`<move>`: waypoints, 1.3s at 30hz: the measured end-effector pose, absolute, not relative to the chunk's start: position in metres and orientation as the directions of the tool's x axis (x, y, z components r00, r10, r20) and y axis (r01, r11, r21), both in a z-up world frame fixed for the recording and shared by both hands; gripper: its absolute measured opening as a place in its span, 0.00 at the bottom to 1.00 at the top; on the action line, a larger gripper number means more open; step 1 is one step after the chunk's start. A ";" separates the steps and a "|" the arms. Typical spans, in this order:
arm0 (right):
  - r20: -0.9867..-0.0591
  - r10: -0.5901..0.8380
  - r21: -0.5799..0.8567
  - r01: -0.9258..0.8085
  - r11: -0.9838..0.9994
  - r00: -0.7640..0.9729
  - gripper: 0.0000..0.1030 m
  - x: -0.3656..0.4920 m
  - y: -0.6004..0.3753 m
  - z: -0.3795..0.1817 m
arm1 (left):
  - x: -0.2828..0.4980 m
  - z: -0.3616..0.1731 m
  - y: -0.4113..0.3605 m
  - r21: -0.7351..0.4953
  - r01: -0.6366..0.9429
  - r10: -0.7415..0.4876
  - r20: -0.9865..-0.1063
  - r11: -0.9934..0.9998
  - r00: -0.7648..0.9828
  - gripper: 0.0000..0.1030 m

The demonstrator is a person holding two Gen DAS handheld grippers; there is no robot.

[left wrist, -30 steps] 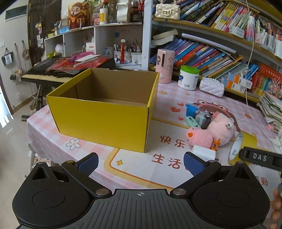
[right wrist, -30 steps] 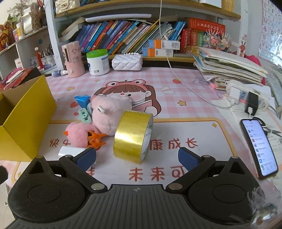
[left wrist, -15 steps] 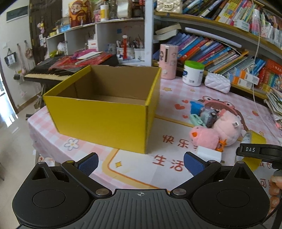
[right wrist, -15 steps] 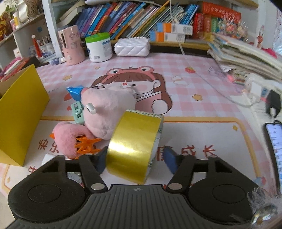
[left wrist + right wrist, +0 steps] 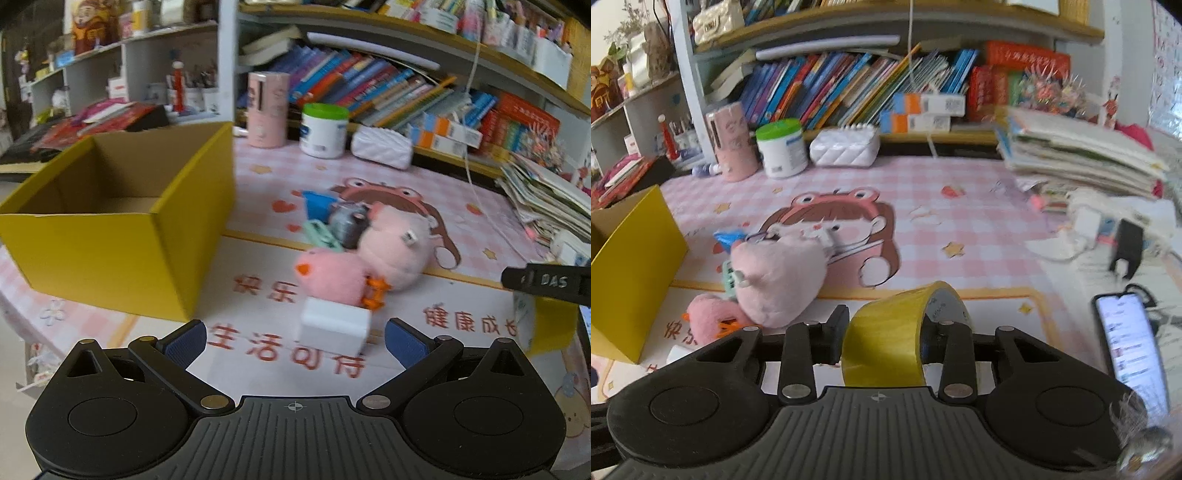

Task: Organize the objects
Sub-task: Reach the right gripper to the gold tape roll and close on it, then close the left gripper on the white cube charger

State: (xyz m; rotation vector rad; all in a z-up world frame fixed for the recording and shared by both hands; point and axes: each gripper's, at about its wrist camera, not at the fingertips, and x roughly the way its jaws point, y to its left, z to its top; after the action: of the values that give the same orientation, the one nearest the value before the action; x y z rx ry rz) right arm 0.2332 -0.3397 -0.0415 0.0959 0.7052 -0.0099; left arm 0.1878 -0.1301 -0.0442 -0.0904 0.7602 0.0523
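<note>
The right gripper [image 5: 882, 338] is clamping the gold tape roll [image 5: 886, 332]; its jaws have just been closing, and both pads are now pressing on the roll's two flat sides. The roll is standing on edge, so its hollow axis is running across the picture from nine o'clock to three o'clock, while its shiny yellow-gold band is curving up and away toward twelve o'clock. The band is wide and smooth, and the inner core is showing pale with dark printing at the roll's two o'clock side. In the left wrist view the same roll is peeking out at the three o'clock edge, under a black finger marked with white letters. The left gripper [image 5: 293, 338] is standing wide open with nothing between its blue pads [image 5: 186, 341]. A small white box [image 5: 334, 326] is lying just ahead of it on the printed tablecloth [image 5: 258, 288], offset toward the right pad. Beyond the box, toward twelve o'clock, a small pink plush [image 5: 332, 275] is leaning against a bigger pale pink plush [image 5: 397, 243], with a grey item, a mint green one and a blue one crowded behind them. The open yellow cardboard box [image 5: 110, 254] is sitting at ten o'clock, its brown inside looking bare. A lit phone [image 5: 1132, 345] is lying at the right gripper's three o'clock.
</note>
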 end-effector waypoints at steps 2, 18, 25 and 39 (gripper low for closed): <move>-0.637 0.016 0.076 0.042 0.996 0.770 0.32 0.229 -0.345 -0.040 | 0.190 -0.047 -0.136 -0.065 -0.072 0.006 -0.697 0.995 0.717 1.00; -0.653 0.045 0.081 0.011 0.997 0.756 0.32 0.225 -0.357 -0.044 | 0.214 -0.069 -0.164 0.021 -0.003 0.017 -0.722 1.000 0.692 0.94; -0.659 0.085 0.085 -0.039 0.996 0.747 0.32 0.232 -0.352 -0.046 | 0.235 -0.088 -0.162 0.061 0.012 0.038 -0.751 0.998 0.659 0.89; -0.680 0.104 0.082 -0.066 0.994 0.726 0.32 0.234 -0.335 -0.048 | 0.235 -0.091 -0.145 -0.060 0.010 -0.052 -0.764 0.998 0.643 0.63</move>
State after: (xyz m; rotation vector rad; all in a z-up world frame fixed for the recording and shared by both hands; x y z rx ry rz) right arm 0.2336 -0.3350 -0.0476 0.0532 0.7531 0.0935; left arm 0.2350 -0.1448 -0.0907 -0.0520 0.8719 -0.0351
